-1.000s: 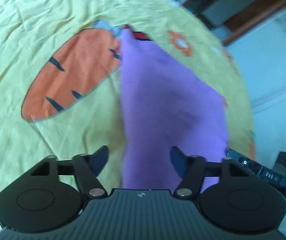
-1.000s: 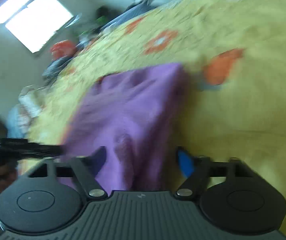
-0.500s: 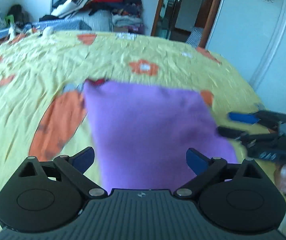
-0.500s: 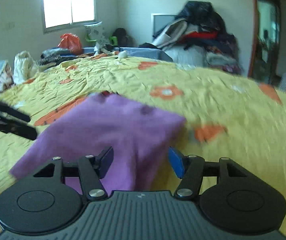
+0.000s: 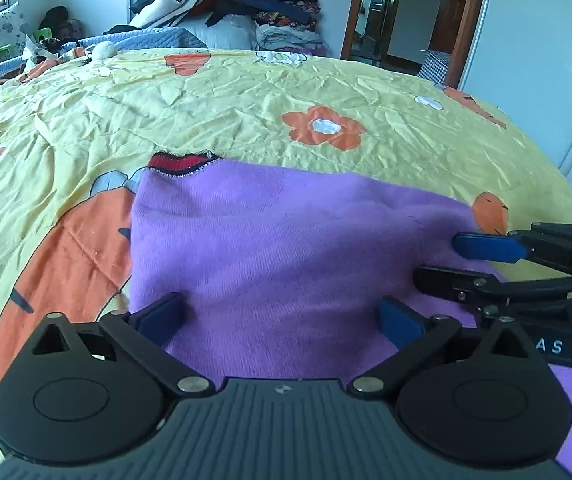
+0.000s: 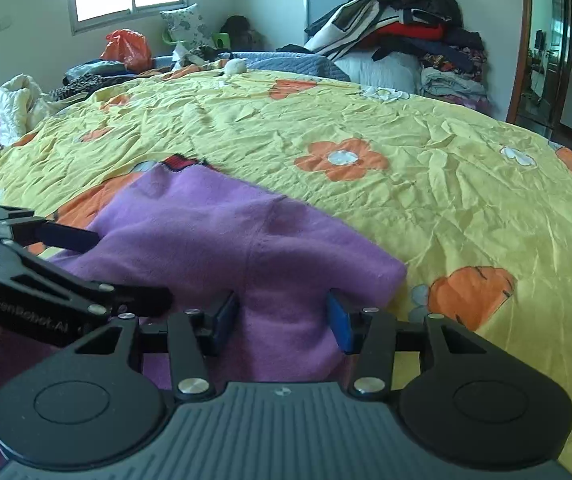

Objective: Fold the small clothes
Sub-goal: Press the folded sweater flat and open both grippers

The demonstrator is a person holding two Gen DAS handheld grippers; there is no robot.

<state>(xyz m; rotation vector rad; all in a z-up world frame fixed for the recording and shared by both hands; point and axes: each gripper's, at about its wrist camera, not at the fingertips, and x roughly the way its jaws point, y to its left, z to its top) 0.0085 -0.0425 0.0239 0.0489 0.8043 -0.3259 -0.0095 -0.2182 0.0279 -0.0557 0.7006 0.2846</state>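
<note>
A small purple knit garment (image 5: 286,248) with a red collar (image 5: 177,162) lies folded on the yellow bedspread (image 5: 225,100). It also shows in the right wrist view (image 6: 221,236). My left gripper (image 5: 281,316) is open, its fingers spread wide over the garment's near edge. My right gripper (image 6: 281,322) is open, its blue pads either side of a raised fold at the garment's right near corner. In the left wrist view the right gripper (image 5: 450,258) enters from the right over the cloth. In the right wrist view the left gripper (image 6: 125,268) enters from the left.
The bedspread carries orange flowers (image 5: 324,126) and a large orange carrot print (image 5: 61,248) left of the garment. A pile of clothes (image 6: 406,36) is stacked at the far side. Bags and bedding (image 6: 125,50) lie at the far left. A doorway (image 5: 386,12) stands at the back right.
Both cameras have swung from looking steeply down to looking low and level across the bed. The garment has settled flat. The left gripper's fingers have spread wider.
</note>
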